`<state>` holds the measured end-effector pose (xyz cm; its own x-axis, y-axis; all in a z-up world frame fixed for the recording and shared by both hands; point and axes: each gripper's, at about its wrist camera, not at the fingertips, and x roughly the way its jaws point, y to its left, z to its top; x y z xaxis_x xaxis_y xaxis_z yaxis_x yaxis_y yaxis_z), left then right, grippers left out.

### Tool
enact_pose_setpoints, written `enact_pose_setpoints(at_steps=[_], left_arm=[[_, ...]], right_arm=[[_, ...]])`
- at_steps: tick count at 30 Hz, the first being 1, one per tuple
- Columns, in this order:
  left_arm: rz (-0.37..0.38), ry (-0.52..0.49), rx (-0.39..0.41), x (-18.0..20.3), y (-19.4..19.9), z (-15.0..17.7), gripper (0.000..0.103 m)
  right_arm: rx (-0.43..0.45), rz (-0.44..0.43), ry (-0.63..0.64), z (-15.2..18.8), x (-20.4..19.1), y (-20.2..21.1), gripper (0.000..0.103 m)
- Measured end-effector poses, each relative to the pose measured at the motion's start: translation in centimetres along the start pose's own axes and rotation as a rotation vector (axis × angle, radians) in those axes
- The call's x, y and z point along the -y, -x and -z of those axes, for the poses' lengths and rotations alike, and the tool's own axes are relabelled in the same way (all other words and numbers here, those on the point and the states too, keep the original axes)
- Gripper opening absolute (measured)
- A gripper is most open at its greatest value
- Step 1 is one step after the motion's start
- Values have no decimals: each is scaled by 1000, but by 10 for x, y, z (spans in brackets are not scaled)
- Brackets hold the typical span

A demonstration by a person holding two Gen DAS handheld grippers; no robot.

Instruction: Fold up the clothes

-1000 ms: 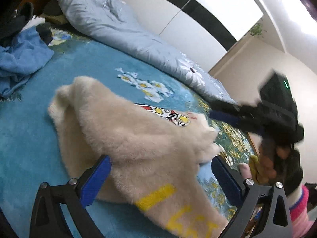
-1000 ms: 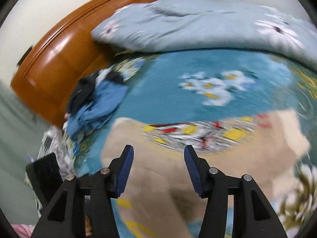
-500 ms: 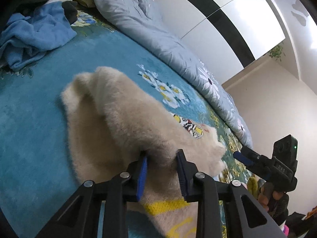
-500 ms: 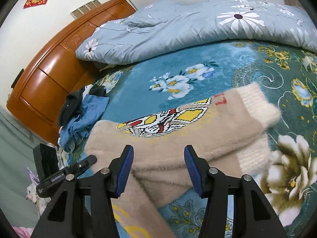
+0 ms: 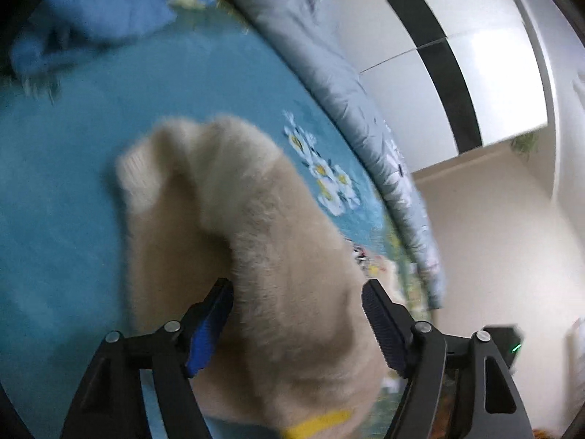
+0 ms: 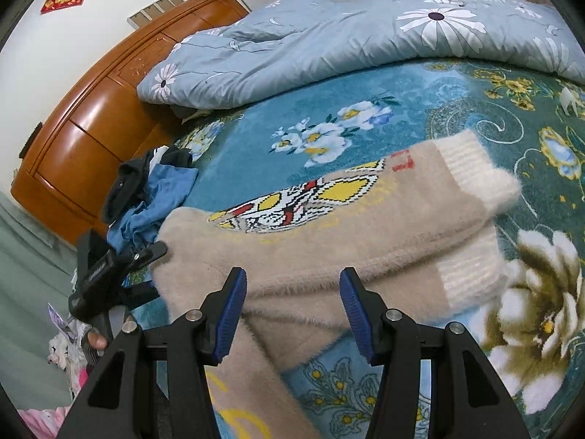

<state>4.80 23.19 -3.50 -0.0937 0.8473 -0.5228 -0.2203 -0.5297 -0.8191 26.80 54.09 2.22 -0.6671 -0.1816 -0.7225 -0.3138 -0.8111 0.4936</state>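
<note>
A fuzzy beige sweater (image 6: 329, 241) with a red, yellow and black picture and cream ribbed hems lies folded in a long band across the teal bedspread (image 6: 475, 117). My right gripper (image 6: 292, 311) hangs open just above the sweater's near folded edge, its blue pads clear of the cloth. My left gripper (image 5: 296, 325) sits at the sweater's (image 5: 256, 237) other end with a raised fold between its fingers. Its jaws are opening and the pads no longer pinch the cloth. In the right wrist view the left gripper (image 6: 157, 270) straddles the sweater's left end.
A blue-grey daisy duvet (image 6: 365, 36) is bunched along the far side of the bed. A heap of blue and black clothes (image 6: 153, 190) lies left of the sweater by the wooden headboard (image 6: 91, 109). White wardrobe doors with a black stripe (image 5: 438, 55) stand beyond.
The left gripper moved in over the sweater's end, pinched a fold half a second ago, and now stands wider. The right gripper came down to the sweater's near edge at the same opening.
</note>
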Motion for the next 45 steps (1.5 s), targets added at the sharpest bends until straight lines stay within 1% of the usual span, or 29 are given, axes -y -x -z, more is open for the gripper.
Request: enact_pose_setpoints(at_steps=[1,2,3,5,7,10,13,15,17,20,21,24,26,28,30,32,34,38,42,45], left_arm=[[-21,-33,21,7,2,2,41],[-56,-78,43,16,4,4,30],[-83,-135,63,28,7,6,23],[-66,-199,104,51,21,1,21],[-45,-259,156,79,38,-12,20],[16,-381,239,141,71,-37,19],[108,-557,278,219,98,-39,19],[188,-687,258,270,110,-27,19],[264,-780,207,312,109,-11,19],[352,-918,99,355,103,21,19],[363,-955,68,359,102,30,19],[377,-1057,-20,359,100,51,19],[385,-1124,-79,359,99,66,19],[324,-1129,-118,339,97,64,19],[270,-1114,-128,308,105,58,19],[203,-1081,-121,276,119,55,19],[100,-1005,-112,232,135,41,19],[-49,-849,-91,155,159,15,19],[-161,-716,-27,92,183,6,19],[-212,-632,16,62,184,-6,19]], right_arm=[[3,5,0,2,1,2,55],[6,11,-3,3,3,6,55],[12,17,-8,4,5,9,55],[29,26,-26,6,10,18,55],[57,29,-42,8,15,30,55],[106,25,-57,11,22,51,55],[152,23,-68,14,27,70,55],[183,25,-83,16,32,83,55],[214,31,-97,20,38,98,55],[261,41,-119,25,46,120,55],[277,45,-127,27,49,127,55],[323,55,-155,38,60,149,55],[337,61,-166,44,65,156,55],[347,70,-180,50,70,161,55],[348,64,-186,52,71,160,55],[335,53,-177,51,68,152,55],[312,35,-160,48,62,140,55],[241,-18,-99,36,36,100,55],[138,-73,-20,18,-5,44,55],[59,-102,41,19,-35,9,55]])
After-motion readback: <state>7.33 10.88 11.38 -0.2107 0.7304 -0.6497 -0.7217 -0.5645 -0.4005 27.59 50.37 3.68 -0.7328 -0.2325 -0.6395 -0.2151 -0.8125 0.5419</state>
